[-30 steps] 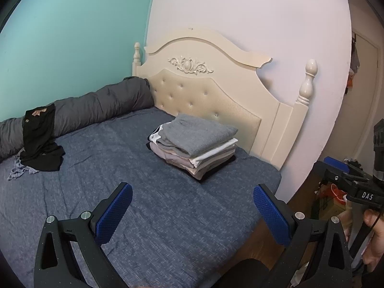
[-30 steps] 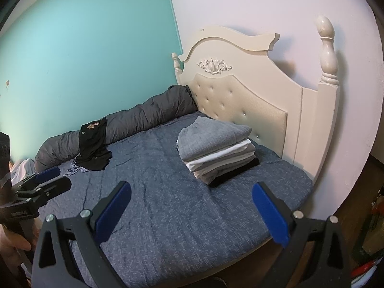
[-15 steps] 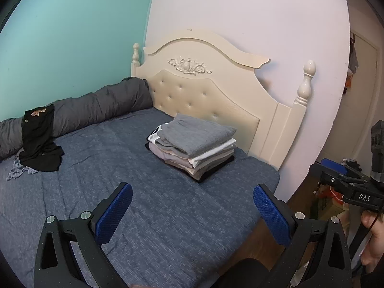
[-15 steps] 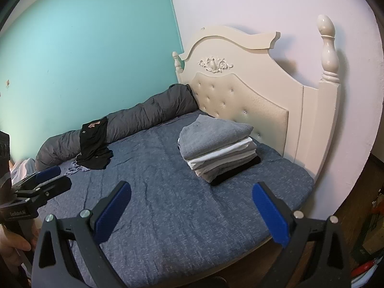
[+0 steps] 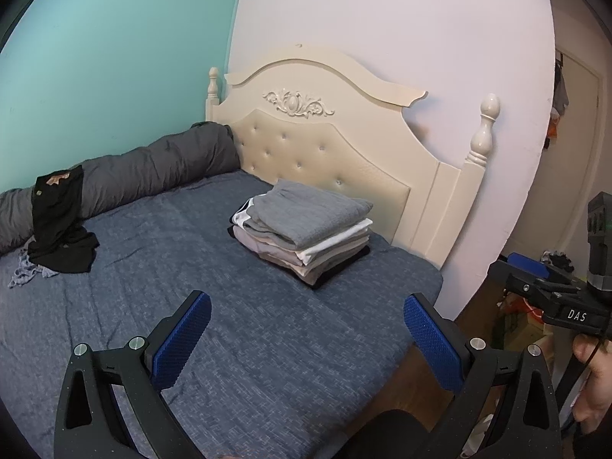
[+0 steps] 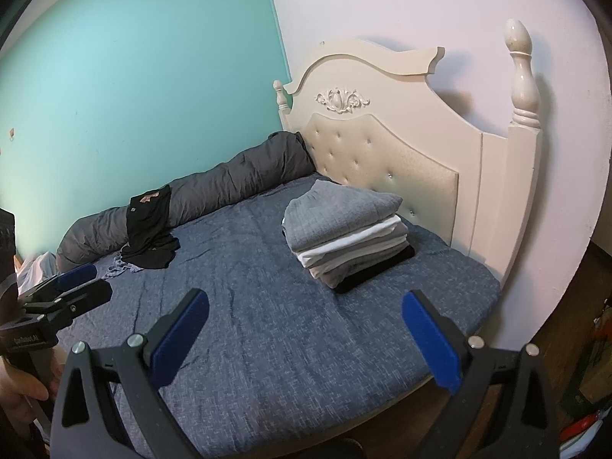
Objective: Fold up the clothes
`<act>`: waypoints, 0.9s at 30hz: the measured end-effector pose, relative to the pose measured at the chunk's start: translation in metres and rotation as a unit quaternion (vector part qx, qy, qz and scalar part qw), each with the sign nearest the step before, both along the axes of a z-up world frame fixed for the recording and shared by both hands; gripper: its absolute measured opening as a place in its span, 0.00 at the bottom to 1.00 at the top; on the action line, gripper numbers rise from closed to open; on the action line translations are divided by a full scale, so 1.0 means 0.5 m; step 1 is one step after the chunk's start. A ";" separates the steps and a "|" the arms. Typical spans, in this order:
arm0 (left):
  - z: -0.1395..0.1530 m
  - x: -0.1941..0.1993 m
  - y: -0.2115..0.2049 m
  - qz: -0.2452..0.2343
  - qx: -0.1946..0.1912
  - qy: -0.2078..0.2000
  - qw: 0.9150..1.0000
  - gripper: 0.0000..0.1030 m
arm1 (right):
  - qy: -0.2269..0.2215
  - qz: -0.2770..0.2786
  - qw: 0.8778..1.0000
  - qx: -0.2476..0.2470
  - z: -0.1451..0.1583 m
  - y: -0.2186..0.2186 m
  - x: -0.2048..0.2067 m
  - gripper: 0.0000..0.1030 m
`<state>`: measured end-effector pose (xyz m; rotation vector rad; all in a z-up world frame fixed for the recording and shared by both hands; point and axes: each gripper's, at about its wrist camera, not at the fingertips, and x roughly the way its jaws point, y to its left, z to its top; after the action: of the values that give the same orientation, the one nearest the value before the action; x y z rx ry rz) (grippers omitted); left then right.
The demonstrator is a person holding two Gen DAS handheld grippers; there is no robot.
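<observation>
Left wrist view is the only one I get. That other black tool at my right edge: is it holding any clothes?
Observer: No. The right gripper has its jaws wide apart with nothing between them, over the blue bedspread.
Visitor: Is there more laundry beyond the black garment?
Observer: Past the far end of the grey bolster a bit of white cloth shows, outside your view. Whether it is clothing I cannot tell.
Visitor: And what holds the tool that I look through?
Observer: A hand wraps the handle of the left gripper, at the lower left of the right wrist view.
</observation>
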<state>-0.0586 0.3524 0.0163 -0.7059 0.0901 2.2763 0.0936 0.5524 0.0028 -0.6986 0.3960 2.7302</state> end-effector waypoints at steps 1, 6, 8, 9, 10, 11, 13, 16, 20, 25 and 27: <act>0.000 0.001 0.000 0.000 0.000 0.003 1.000 1.00 | 0.000 0.000 1.000 0.000 -0.001 0.001 0.000 0.99; -0.001 0.002 0.002 0.000 -0.001 0.003 1.000 1.00 | -0.002 0.000 1.000 -0.001 -0.002 0.002 -0.001 0.99; -0.001 0.002 0.002 -0.002 0.001 0.003 1.000 1.00 | -0.003 0.001 1.000 -0.002 -0.004 0.003 -0.001 0.99; -0.001 0.001 0.002 0.000 0.002 0.002 1.000 1.00 | -0.003 0.002 1.000 -0.002 -0.004 0.003 -0.002 0.99; -0.001 0.001 0.002 -0.001 0.001 0.002 1.000 1.00 | -0.003 0.002 1.000 -0.002 -0.004 0.002 -0.003 0.99; -0.002 0.001 0.002 -0.002 0.001 0.002 1.000 1.00 | -0.003 0.003 1.000 -0.003 -0.005 0.002 -0.003 0.99; -0.002 0.000 0.002 -0.001 0.002 0.000 1.000 1.00 | -0.003 0.003 1.000 -0.003 -0.005 0.003 -0.005 0.99; -0.003 -0.002 0.003 0.002 0.002 -0.002 1.000 1.00 | -0.004 0.003 1.000 -0.003 -0.005 0.004 -0.004 0.99; -0.005 -0.001 0.004 0.005 0.001 -0.002 1.000 1.00 | -0.004 0.003 1.000 -0.004 -0.006 0.004 -0.004 0.99; -0.004 0.001 0.006 0.001 0.001 0.000 1.000 1.00 | -0.005 0.004 1.000 -0.004 -0.006 0.002 -0.004 0.99; -0.004 0.001 0.006 0.002 0.001 -0.001 1.000 1.00 | -0.006 0.003 1.000 -0.004 -0.007 0.002 -0.004 0.99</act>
<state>-0.0580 0.3553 0.0141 -0.7079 0.0861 2.2787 0.0914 0.5532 -0.0007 -0.7185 0.4035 2.7314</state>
